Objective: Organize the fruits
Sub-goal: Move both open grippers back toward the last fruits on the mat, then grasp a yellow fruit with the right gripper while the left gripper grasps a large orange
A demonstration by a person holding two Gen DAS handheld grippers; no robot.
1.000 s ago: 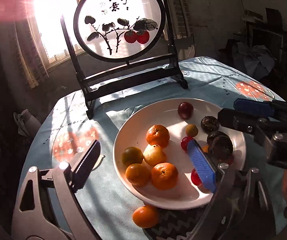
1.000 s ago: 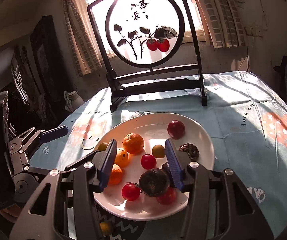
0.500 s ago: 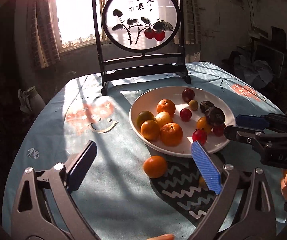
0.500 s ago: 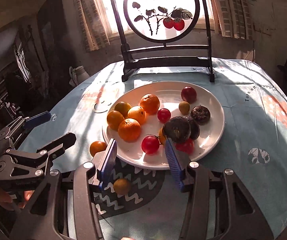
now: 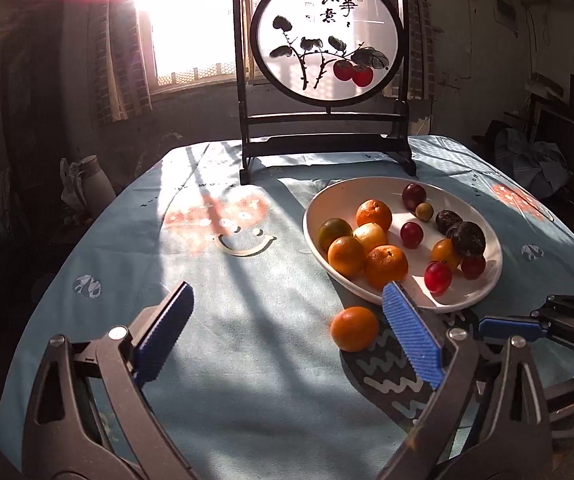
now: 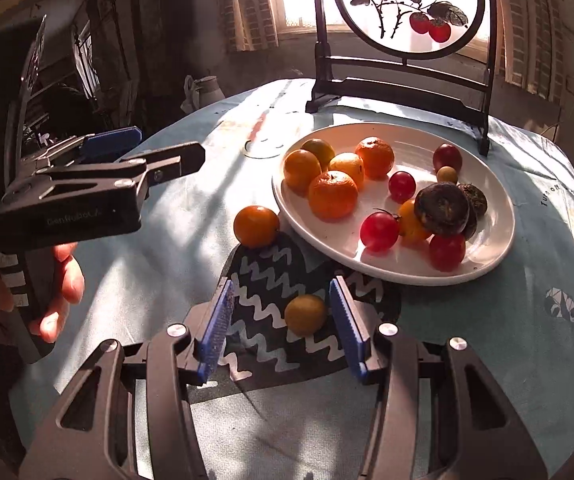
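A white plate [image 5: 487,280] [image 6: 495,248] on the table holds several oranges, red tomatoes and dark fruits. One loose orange [image 5: 354,328] [image 6: 256,226] lies on the cloth beside the plate's near rim. A small yellow fruit [image 6: 305,314] lies on the dark zigzag patch, between the blue pads of my right gripper [image 6: 283,322], which is open and empty. My left gripper [image 5: 283,336] is open and empty above the cloth, its right pad close to the loose orange. The left gripper also shows in the right wrist view [image 6: 143,152], held by a hand.
A black-framed round painted screen [image 5: 327,40] [image 6: 407,4] stands at the table's far edge behind the plate. A light blue tablecloth [image 5: 215,320] covers the round table. A pale jug [image 5: 87,184] stands off the table at the left.
Both grippers have pulled back from the plate toward the table's near side. The right gripper, earlier over the plate's dark fruit, now straddles the small yellow fruit on the cloth.
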